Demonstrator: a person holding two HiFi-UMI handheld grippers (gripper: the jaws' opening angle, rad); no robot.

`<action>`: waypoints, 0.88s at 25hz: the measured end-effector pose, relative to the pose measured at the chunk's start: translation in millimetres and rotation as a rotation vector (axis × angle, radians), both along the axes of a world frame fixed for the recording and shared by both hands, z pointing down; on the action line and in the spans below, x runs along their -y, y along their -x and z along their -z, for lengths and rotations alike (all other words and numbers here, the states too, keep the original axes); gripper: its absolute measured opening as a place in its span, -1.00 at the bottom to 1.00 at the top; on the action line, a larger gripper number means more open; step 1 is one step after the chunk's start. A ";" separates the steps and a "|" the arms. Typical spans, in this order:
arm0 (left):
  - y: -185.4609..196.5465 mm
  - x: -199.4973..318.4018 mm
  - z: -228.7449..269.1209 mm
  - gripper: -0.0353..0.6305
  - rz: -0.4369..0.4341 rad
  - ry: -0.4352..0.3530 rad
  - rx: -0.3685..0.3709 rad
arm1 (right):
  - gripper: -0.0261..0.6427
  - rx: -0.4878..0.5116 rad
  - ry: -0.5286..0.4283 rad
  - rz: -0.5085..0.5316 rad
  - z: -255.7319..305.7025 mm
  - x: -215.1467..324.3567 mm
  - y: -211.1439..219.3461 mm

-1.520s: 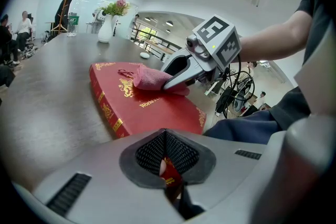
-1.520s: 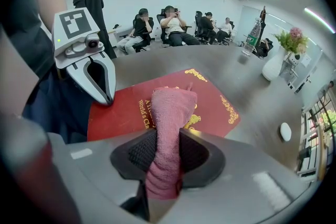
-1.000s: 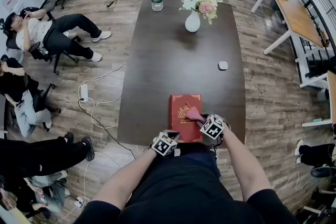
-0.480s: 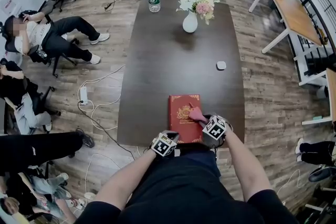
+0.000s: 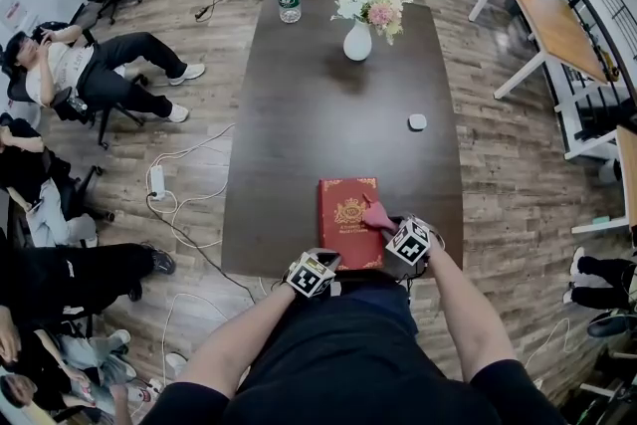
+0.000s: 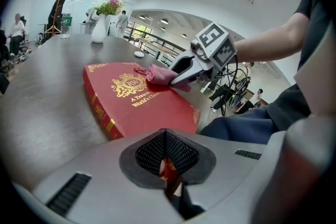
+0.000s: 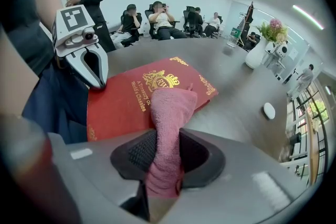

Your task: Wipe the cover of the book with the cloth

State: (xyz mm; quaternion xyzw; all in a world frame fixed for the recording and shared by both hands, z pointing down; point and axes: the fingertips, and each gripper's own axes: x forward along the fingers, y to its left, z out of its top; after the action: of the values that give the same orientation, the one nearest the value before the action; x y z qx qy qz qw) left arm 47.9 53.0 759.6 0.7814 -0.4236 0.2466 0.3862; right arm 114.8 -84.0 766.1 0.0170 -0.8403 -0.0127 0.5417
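Pink cloth (image 7: 170,107), clamped by right tool (image 6: 177,76), on book (image 5: 341,226) left tool (image 7: 96,79) pinches; vase (image 5: 357,43) beyond.

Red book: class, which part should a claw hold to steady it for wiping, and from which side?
Best its near short edge, from the person's side. The red book lies flat on the table by its near rim, so only that thin edge fits a claw. The left claw pinches there, leaving the cover free for the cloth in the right claw.

The book (image 5: 348,219) has a smooth red cover with a soft sheen and shiny gilt print. The pink cloth (image 7: 169,107) is fuzzy, matt terry. The dark surface (image 5: 328,114) looks matt and faintly grained. The right tongs (image 7: 167,136) are dull grey plastic, with ribbed black pads (image 7: 137,153).
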 end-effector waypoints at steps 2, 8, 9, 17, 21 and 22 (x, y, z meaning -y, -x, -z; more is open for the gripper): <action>-8.2 -5.8 2.1 -0.91 -0.028 0.000 -0.027 | -0.56 0.007 -0.002 -0.002 2.5 -0.2 1.7; -23.8 -12.0 6.0 -0.91 -0.079 -0.009 -0.127 | -0.56 0.050 -0.008 0.020 12.1 -4.8 22.3; -25.9 -13.1 5.3 -0.91 -0.091 -0.003 -0.138 | -0.56 0.056 -0.008 0.027 13.5 -6.7 26.4; -45.0 -32.4 0.2 -0.91 -0.179 0.036 -0.161 | -0.56 0.097 0.006 0.098 23.1 -28.4 63.7; -44.5 -33.1 0.7 -0.91 -0.194 0.031 -0.145 | -0.56 0.115 0.008 0.133 26.9 -38.8 82.7; -43.7 -33.6 0.5 -0.91 -0.197 0.032 -0.139 | -0.56 0.117 0.009 0.142 27.4 -41.4 86.5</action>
State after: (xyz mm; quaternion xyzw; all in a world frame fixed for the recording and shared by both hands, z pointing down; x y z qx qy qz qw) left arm 91.6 86.6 759.1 0.8281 -0.3131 0.2353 0.4011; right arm 28.3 -42.7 738.7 -0.0444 -0.8697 -0.0464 0.4895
